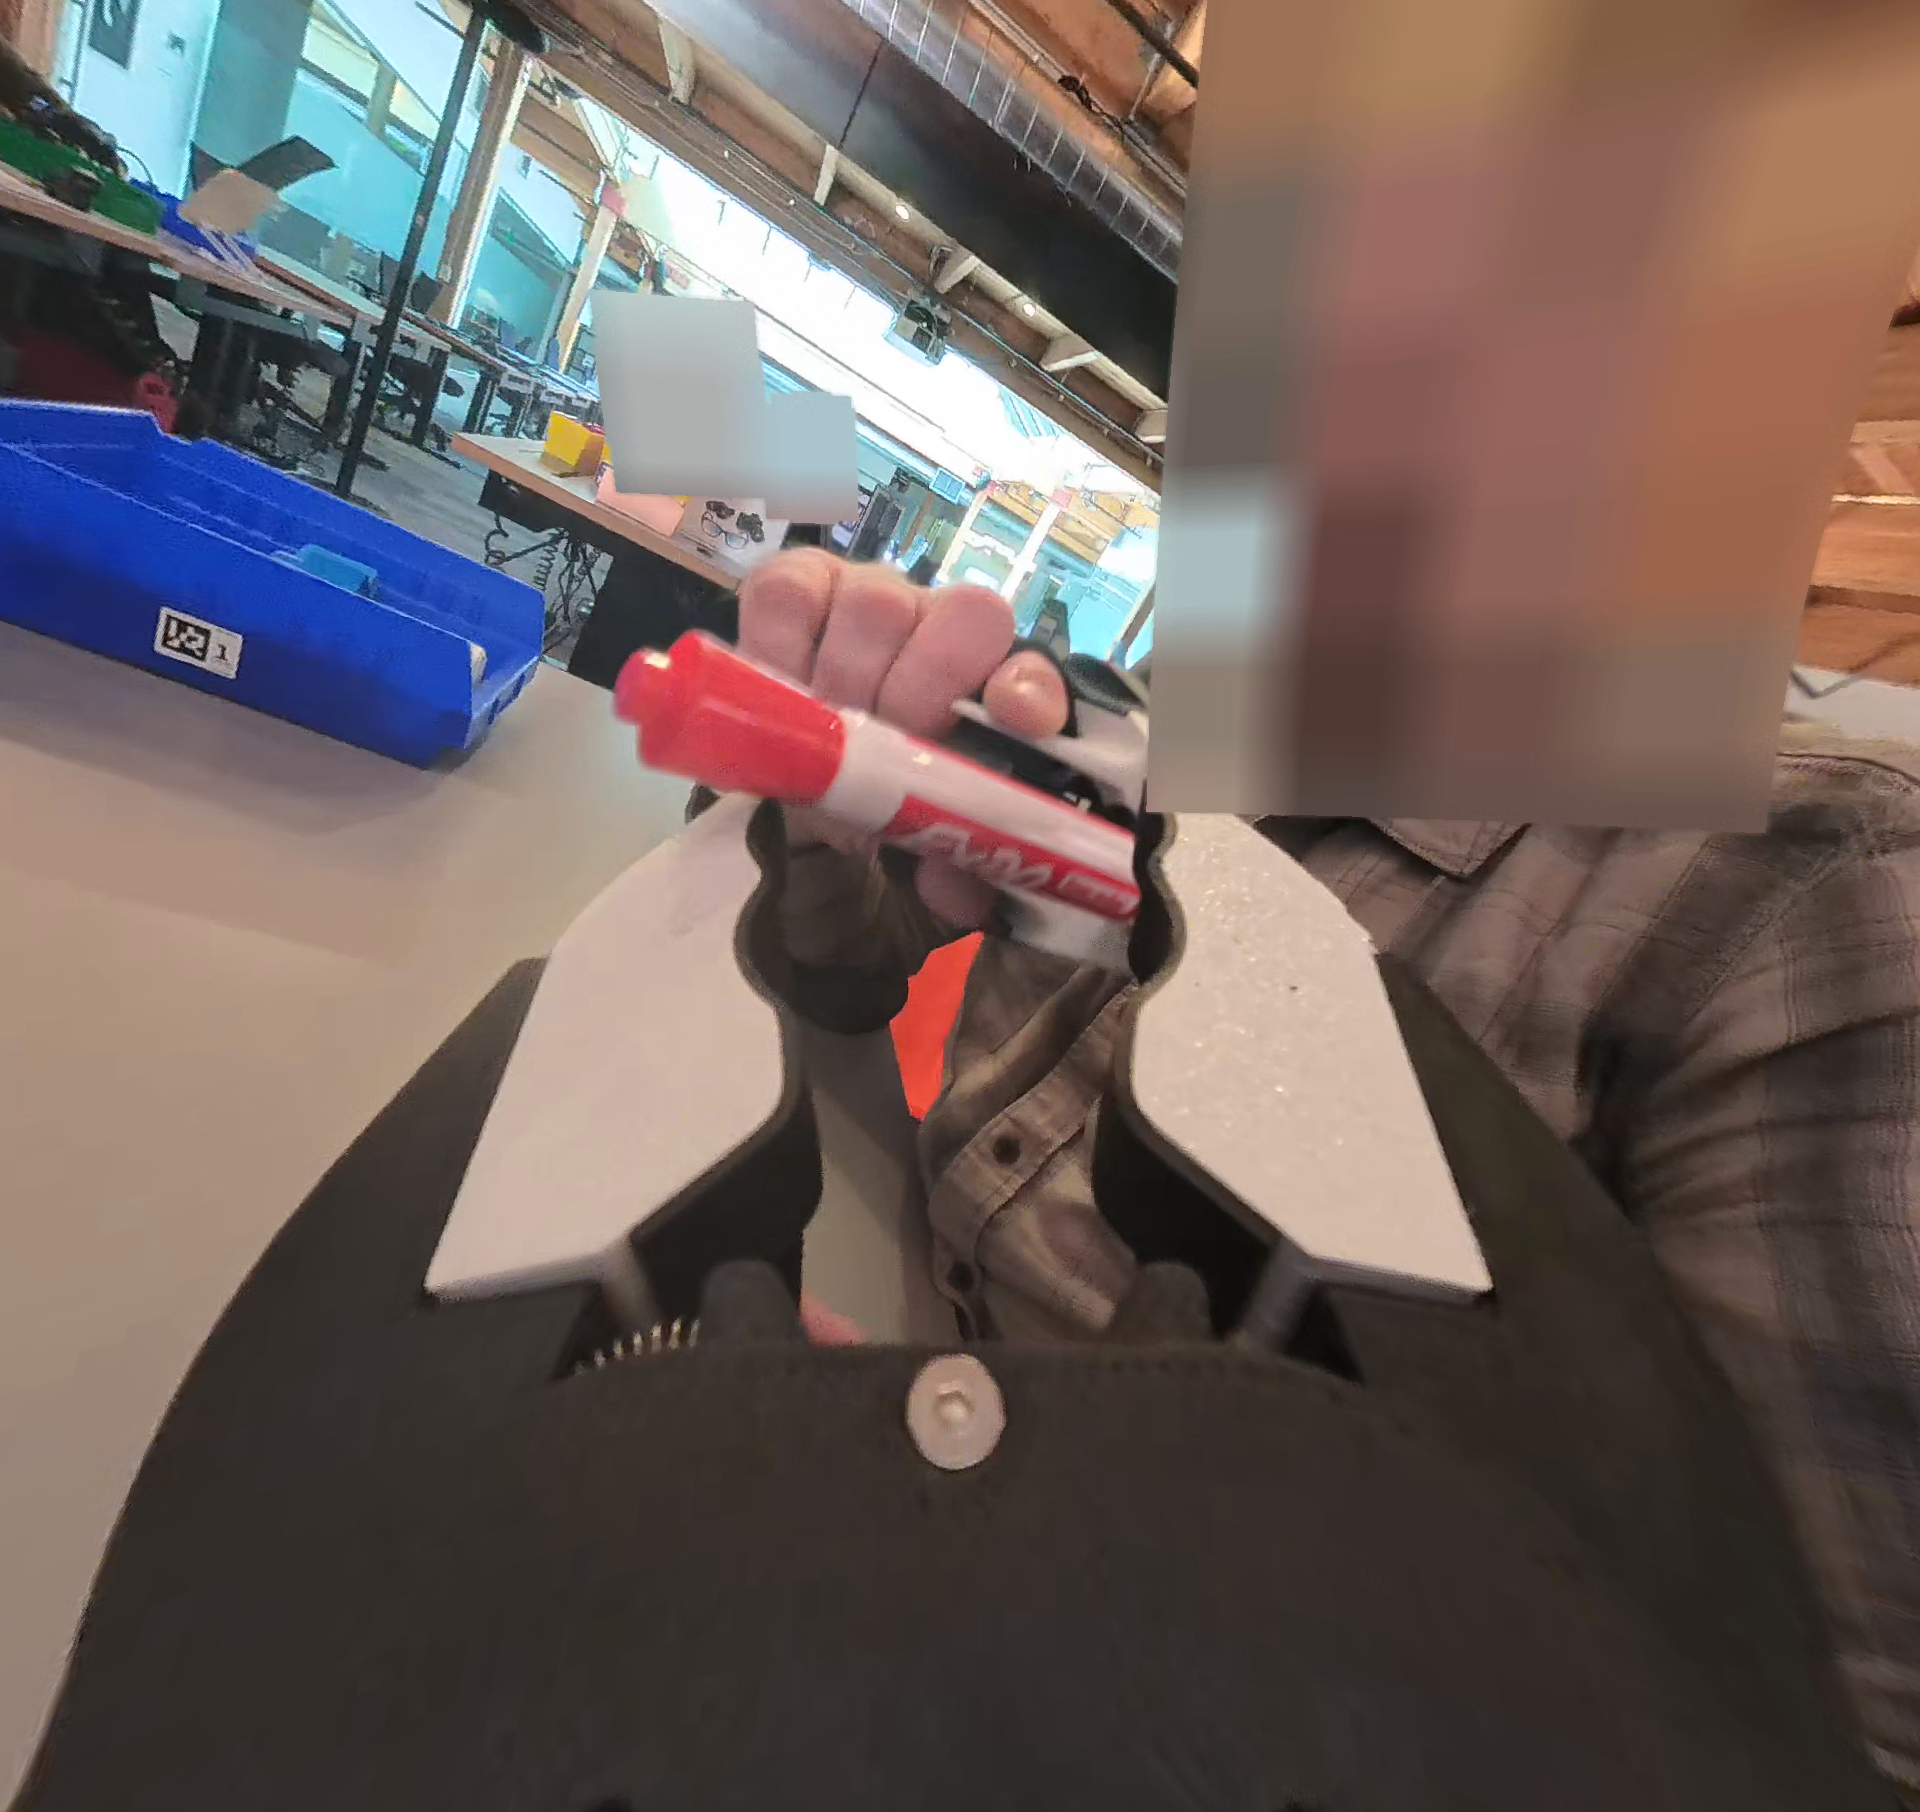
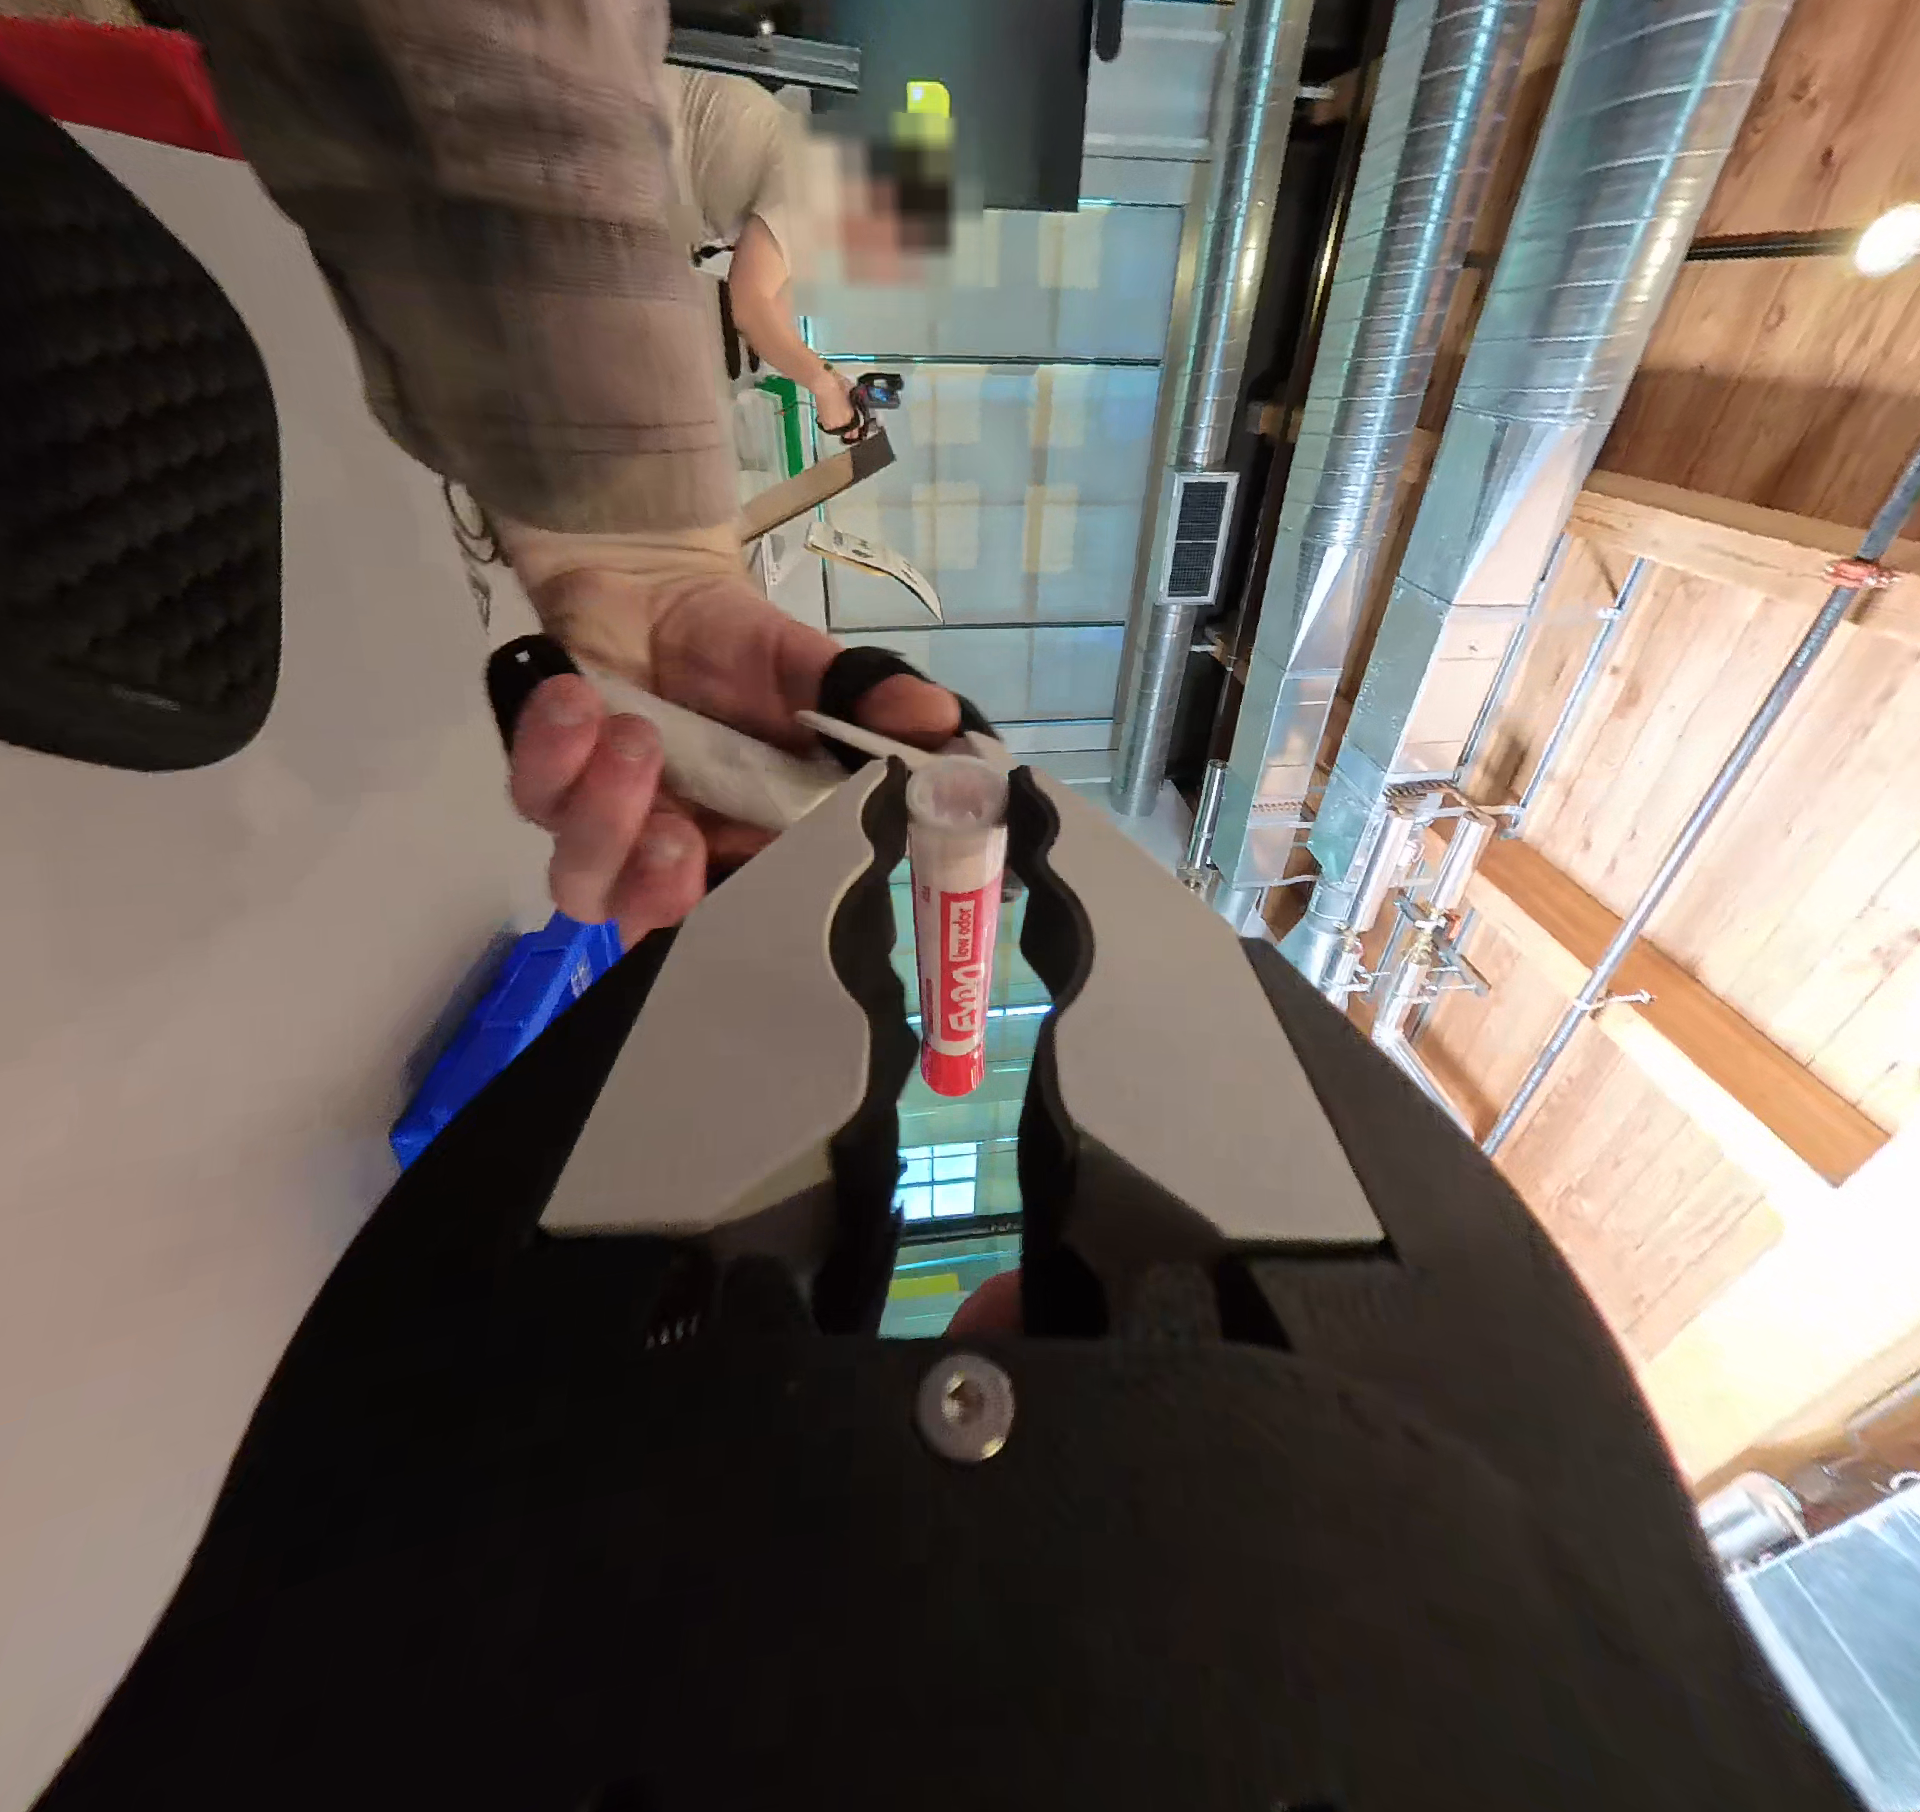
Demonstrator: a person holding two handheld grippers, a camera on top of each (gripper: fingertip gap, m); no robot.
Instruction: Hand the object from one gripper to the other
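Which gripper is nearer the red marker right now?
Right. The right gripper is shut on the marker near its butt end. The left gripper is open around its barrel, not yet clamping.

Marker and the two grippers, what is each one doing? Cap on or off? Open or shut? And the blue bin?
marker: red cap on, tilted, held up off the table
right gripper: shut on the marker near its white end
left gripper: open, the marker's back end near its fingertips, not gripped
blue bin: resting on the table, open on top
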